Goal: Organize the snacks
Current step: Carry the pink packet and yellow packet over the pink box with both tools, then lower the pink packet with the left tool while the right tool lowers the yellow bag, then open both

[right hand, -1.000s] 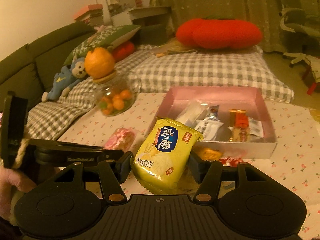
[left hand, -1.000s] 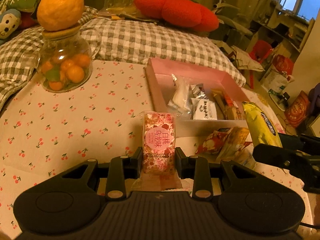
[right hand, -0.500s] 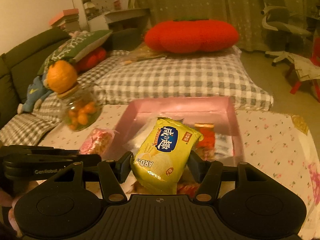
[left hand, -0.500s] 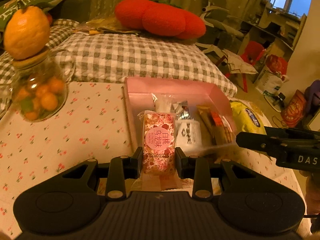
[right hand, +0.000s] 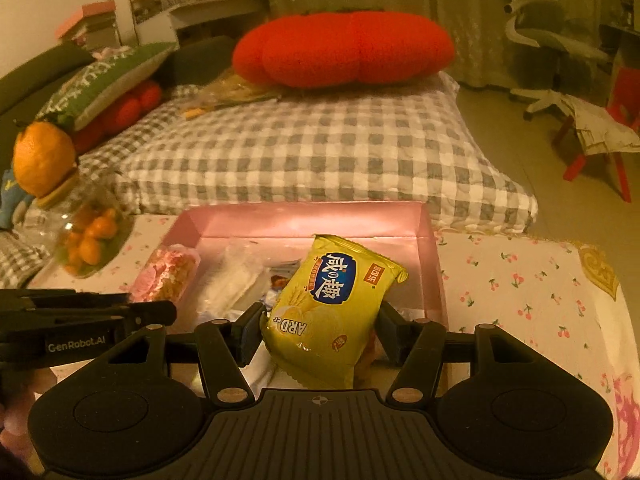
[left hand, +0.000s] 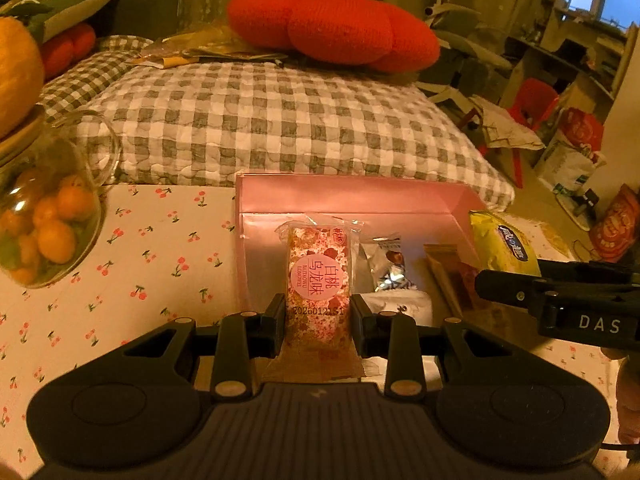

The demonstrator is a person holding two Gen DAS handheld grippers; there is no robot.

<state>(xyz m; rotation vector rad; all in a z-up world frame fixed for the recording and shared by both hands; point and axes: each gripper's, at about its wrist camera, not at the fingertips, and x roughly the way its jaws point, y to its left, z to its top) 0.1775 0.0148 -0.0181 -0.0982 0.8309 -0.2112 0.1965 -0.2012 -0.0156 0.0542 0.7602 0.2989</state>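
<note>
Two wrist views over a table (left hand: 160, 248) covered in a cherry-print cloth, under dim amber light. In the left view, left gripper (left hand: 316, 316) clenched on a pink packet (left hand: 318, 280), held upright between both fingers, label facing the camera (a round pink sticker with Chinese characters and a printed date below). Behind the packet, an open pink box (left hand: 352, 196), with the packet lifted in front of its left half. Inside the box, a silver wrapper (left hand: 386, 268), a white wrapper (left hand: 400, 304) and a brown bar (left hand: 448, 276). At the right edge, the right gripper (left hand: 560, 296) seen side-on, carrying a yellow bag (left hand: 504, 244) near the box's right wall. At left, a glass jar (left hand: 44, 216) of small oranges with a large orange (left hand: 16, 76) sitting on its lid. Beyond the table, a grey checked cushion (left hand: 280, 120) and a red pillow (left hand: 332, 28). In the right view, right gripper (right hand: 320, 332) clamped on the yellow bag (right hand: 332, 308), tilted, top corner leaning right, lifted in front of the pink box (right hand: 304, 216). To the left, the pink packet (right hand: 164, 276) at the box's left wall, held by the left gripper (right hand: 80, 320) seen side-on. Jar (right hand: 88, 236) and orange (right hand: 42, 156) at far left, red pillow (right hand: 344, 48) behind the checked cushion (right hand: 320, 152), an office chair (right hand: 548, 40) at upper right.
</note>
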